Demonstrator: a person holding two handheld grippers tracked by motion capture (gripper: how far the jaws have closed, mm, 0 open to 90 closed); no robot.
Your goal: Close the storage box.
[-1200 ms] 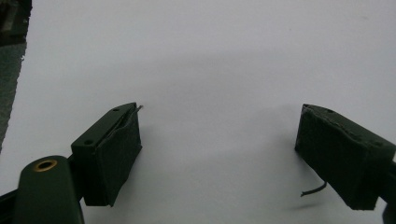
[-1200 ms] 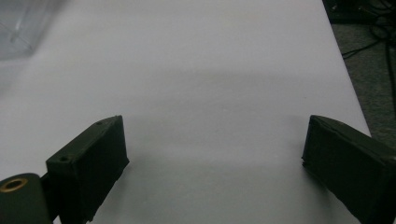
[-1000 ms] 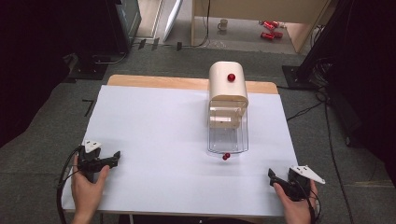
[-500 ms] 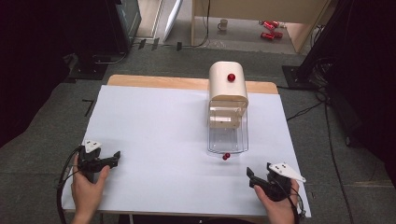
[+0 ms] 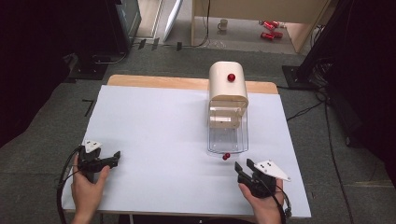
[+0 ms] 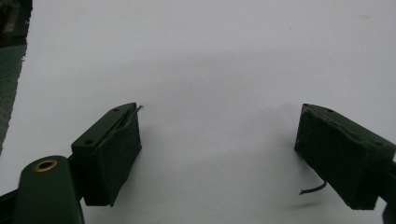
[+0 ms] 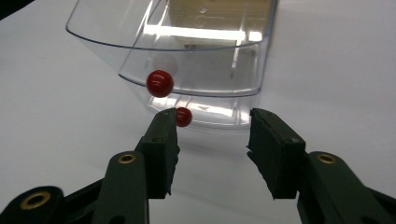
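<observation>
Jaws of the right gripper (image 7: 212, 140) stand spread with nothing between them, their black pads aimed at the near end of a clear plastic drawer (image 7: 201, 84). A small red knob (image 7: 159, 83) sits on the drawer's curved front, and its reflection shows just below it by the left jaw tip. In the high view this right gripper (image 5: 243, 170) rests near the table's near right corner, just short of the knob (image 5: 226, 156).

The knob looks like the natural place to take hold: small, round and glossy, so probably slippery, and a pinch would need to close squarely across its middle. The drawer itself appears thin, stiff and light, likely to slide easily but also to skew if pulled off-centre, and hard plastic of this kind can scratch or crack under a hard squeeze.

The drawer (image 5: 227, 135) is pulled out toward the person from a pale wooden box (image 5: 228, 88) with a rounded top and its own red knob, standing by the table's far edge, right of centre. The drawer looks empty.

The left gripper (image 5: 108, 159) lies near the table's (image 5: 154, 126) near left corner, well apart, jaws spread over bare white surface and holding nothing (image 6: 219, 154).
</observation>
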